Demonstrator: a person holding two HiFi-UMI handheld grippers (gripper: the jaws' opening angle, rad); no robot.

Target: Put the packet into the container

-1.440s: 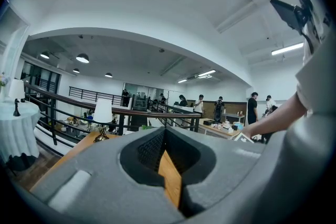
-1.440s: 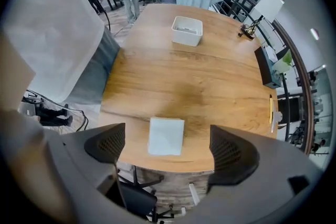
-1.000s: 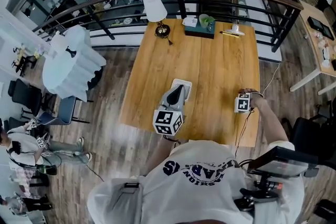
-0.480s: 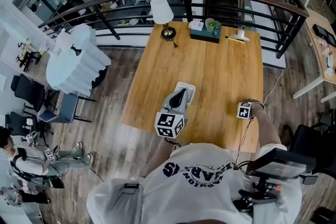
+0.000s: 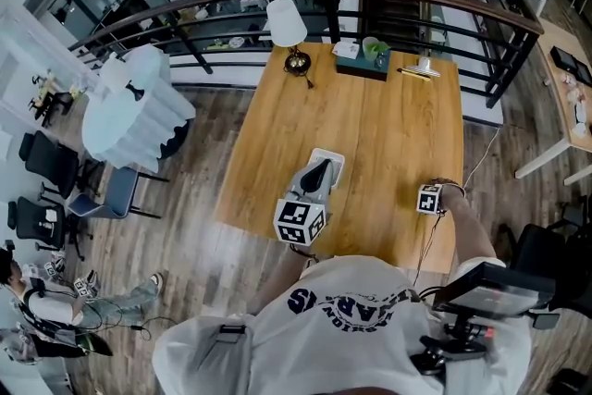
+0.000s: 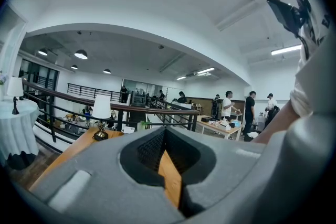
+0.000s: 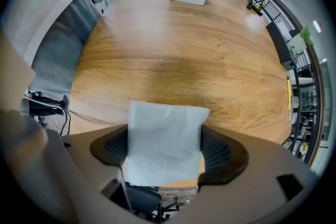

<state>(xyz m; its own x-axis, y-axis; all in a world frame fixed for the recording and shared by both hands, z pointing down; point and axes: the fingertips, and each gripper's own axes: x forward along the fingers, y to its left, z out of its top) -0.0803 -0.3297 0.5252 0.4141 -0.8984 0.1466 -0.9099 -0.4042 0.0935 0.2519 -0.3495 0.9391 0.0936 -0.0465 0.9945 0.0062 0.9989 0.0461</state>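
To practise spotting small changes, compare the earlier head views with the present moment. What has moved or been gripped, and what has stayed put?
The right gripper came down to the table near its front right edge. Its jaws have just been closing on the white packet, which now sits between the pads. The left gripper stayed over the white container, which did not move.

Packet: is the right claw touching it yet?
Touching. In the right gripper view the white packet fills the gap between the pads of the right claw, its side edges against both; the jaws have just been closing on it.
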